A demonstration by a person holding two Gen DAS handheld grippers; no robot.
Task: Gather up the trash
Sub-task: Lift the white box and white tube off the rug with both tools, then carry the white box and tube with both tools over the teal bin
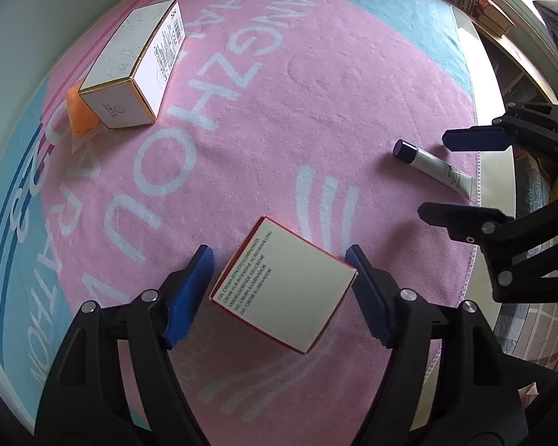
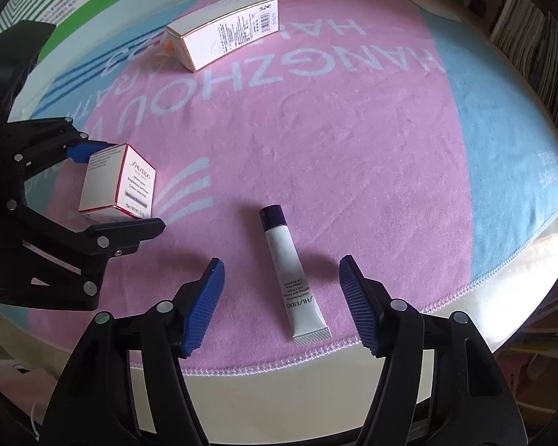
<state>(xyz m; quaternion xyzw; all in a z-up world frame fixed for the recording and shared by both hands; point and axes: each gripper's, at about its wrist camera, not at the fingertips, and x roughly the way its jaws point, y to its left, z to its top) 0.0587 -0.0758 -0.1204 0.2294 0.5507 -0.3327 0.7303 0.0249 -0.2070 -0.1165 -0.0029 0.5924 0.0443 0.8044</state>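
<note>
- Shiseido cream box point(image 1: 284, 284): lower centre of left wrist view, between the spread pads of the left gripper point(image 1: 279, 293); contact not confirmed. Sits skewed, corner-on; closing now could twist it or squeeze only a corner.
- Shiseido tube point(image 2: 294, 275): lower centre of right wrist view, flat on the pink towel point(image 2: 353, 130), between the wide-apart fingers of the right gripper point(image 2: 279, 304). Low profile; pads may snag the towel.
- Long white box point(image 1: 137, 67), upper left, untouched.

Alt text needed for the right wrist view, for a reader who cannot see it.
The open right gripper straddles a white cream tube with a dark cap, lying on a pink and blue towel. At left, the left gripper brackets a small white box; a long white box lies farther back.
</note>
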